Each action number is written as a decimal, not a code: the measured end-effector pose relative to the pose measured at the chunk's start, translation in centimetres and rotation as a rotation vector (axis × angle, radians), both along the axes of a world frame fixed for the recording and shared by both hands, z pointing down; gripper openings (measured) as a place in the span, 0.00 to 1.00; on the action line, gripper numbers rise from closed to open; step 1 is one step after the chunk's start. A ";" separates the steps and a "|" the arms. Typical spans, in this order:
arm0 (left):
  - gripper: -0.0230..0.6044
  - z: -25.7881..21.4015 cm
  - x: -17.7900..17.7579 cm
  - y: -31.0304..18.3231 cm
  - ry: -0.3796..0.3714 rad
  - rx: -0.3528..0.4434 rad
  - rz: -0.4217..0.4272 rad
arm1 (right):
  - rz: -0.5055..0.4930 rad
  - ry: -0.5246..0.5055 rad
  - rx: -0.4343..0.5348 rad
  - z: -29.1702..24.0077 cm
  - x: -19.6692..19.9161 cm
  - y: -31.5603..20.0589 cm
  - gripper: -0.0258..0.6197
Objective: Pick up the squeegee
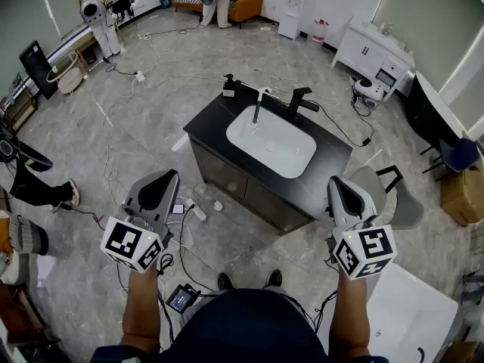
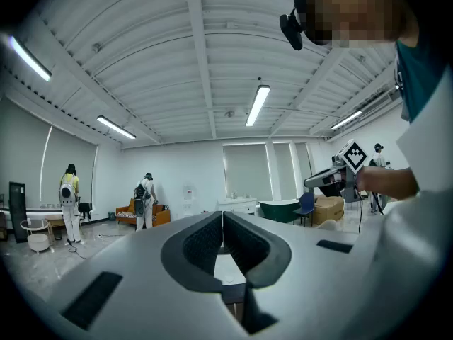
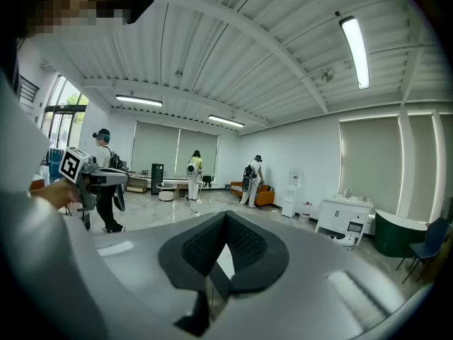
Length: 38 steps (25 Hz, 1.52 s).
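left gripper [image 1: 168, 175]: jaws pressed together, nothing between them. held level, near the person, well apart from the vanity.
right gripper [image 1: 337, 181]: jaws pressed together, empty. tipped slightly down, just off the countertop's near right corner, not touching.
squeegee [image 1: 257, 113]: slim dark-handled thing at the back left rim of the basin [image 1: 291, 157], top end by the countertop's back edge, lower end down inside the bowl. too small to make out the blade; i take it for the squeegee.
neighbours: black faucet [image 1: 297, 101] near it to the right on the back edge. a small dispenser [image 1: 228, 88] stands at the back left corner of the countertop [image 1: 215, 119].
step: approach not begun, my read. neither gripper is over the countertop yet.
risk 1: closed jaws reach the handle and knock it. cause: not spreading them first. it would likely slide down the basin wall and lie flat, harder to pinch.
risk 2: clipping the faucet or dispenser on the way in. cause: target sits between them along the back edge.
risk 3: handle looks thin and tilted, so a pinch off its axis may twist it out of the pads.
risk 4: cables [image 1: 193, 212] on the floor at the vanity's front edge, by the feet. cause: stepping in to reach the far edge. trip or snag.
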State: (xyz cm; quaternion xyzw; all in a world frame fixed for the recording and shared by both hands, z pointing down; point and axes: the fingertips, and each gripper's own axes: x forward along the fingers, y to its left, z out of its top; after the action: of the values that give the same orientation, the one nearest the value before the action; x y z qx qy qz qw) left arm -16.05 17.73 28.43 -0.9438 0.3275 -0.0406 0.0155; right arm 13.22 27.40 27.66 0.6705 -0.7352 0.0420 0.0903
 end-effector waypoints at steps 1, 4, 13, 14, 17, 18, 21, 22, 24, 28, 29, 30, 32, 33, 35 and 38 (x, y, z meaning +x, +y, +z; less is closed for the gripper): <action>0.05 0.0 -0.3 -0.3 0.002 -0.002 0.000 | 0.001 -0.001 -0.001 0.0 -0.3 -0.3 0.05; 0.05 0.1 -1.1 -1.0 0.007 -0.006 0.002 | 0.004 -0.001 -0.006 0.0 -0.9 -1.1 0.05; 0.05 0.3 -2.4 -2.5 0.033 -0.003 0.011 | 0.002 0.010 -0.015 -0.1 -2.6 -2.6 0.05; 0.05 0.4 -2.6 -2.6 0.034 -0.003 0.014 | -0.001 0.008 -0.017 0.0 -2.9 -2.8 0.05; 0.05 0.6 -3.0 -3.0 0.035 -0.005 0.015 | -0.010 0.000 -0.014 0.0 -3.5 -3.5 0.05; 0.05 0.7 -3.0 -3.1 0.036 -0.006 0.013 | -0.015 -0.005 -0.013 0.1 -3.5 -3.8 0.05; 0.05 0.9 -2.6 -3.2 0.036 -0.015 0.001 | -0.029 -0.026 -0.014 0.3 -3.1 -4.4 0.05; 0.05 1.0 -2.4 -3.2 0.033 -0.017 -0.004 | -0.030 -0.032 -0.012 0.3 -2.8 -4.6 0.05; 0.05 1.1 -1.7 -3.4 0.023 -0.019 -0.015 | -0.035 -0.043 -0.004 0.5 -1.7 -5.2 0.05; 0.05 1.0 0.2 -4.4 0.002 -0.023 -0.052 | -0.062 -0.065 0.000 1.2 1.0 -7.5 0.05; 0.05 0.8 0.7 -4.4 -0.004 -0.023 -0.062 | -0.071 -0.072 0.000 1.4 1.7 -7.9 0.05; 0.05 0.7 1.3 -4.4 -0.011 -0.021 -0.072 | -0.079 -0.079 0.000 1.5 2.5 -8.4 0.05; 0.05 0.4 2.4 -4.7 -0.023 -0.015 -0.098 | -0.101 -0.093 -0.001 1.9 4.1 -9.4 0.05; 0.05 0.3 3.0 -4.8 -0.025 -0.011 -0.112 | -0.113 -0.096 -0.002 2.1 4.8 -9.9 0.05; 0.05 0.2 4.3 -5.3 -0.026 -0.007 -0.140 | -0.137 -0.098 -0.005 2.5 6.3 -11.0 0.05; 0.05 0.3 6.5 -5.9 -0.038 -0.009 -0.168 | -0.175 -0.100 -0.008 3.0 8.1 -12.8 0.05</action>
State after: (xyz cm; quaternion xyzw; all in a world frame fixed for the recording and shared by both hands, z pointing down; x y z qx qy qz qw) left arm -9.52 11.85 28.76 -0.9121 0.4052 -0.0611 0.0140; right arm 21.35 14.61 30.62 0.6005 -0.7943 0.0703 0.0594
